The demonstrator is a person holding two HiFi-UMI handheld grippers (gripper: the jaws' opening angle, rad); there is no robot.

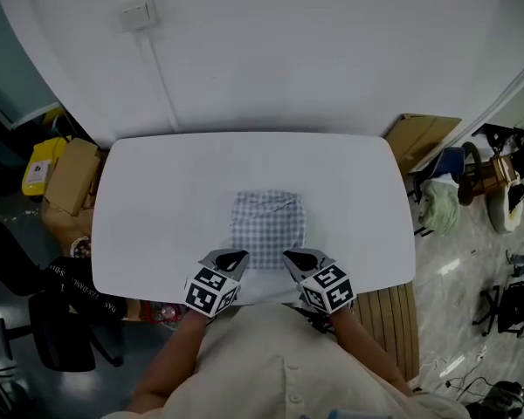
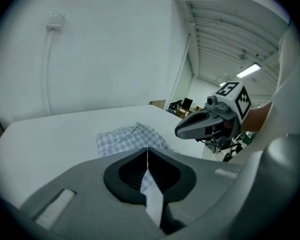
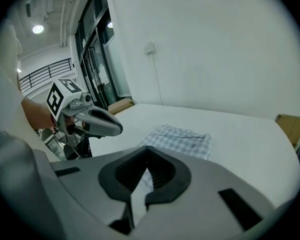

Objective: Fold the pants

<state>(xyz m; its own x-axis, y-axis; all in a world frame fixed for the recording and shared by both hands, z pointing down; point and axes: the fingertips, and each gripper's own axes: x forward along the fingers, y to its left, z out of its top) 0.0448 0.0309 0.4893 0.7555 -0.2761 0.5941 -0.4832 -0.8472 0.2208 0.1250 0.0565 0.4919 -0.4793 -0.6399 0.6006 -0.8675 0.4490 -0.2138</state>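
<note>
Head view: pants [image 1: 268,227] flat on the bench [image 1: 157,190], already reduced to a compact checked rectangle, centred and toward the front edge. At the near left corner of the pants, the left claw [image 1: 237,257]; at the near right corner, the right claw [image 1: 293,257]. Both closed, tips touching or just over the near hem.

Left gripper view: left claw [image 2: 147,150] closed fully, jaws together in a line. Directly ahead of the tips, the pants [image 2: 124,136]; check cloth also visible below, through the slot behind the tips. No cloth visibly pinched, so grip unconfirmed.

Right gripper view: same condition. Closed to a line, the right claw [image 3: 147,150], with the pants [image 3: 182,138] just ahead and beneath.

Step in hand, as judged: taking the near hem for a further fold. Next move: verify a hold at both corners, then raise both claws together and carry the hem toward the far edge of the pants, keeping the corners level.
</note>
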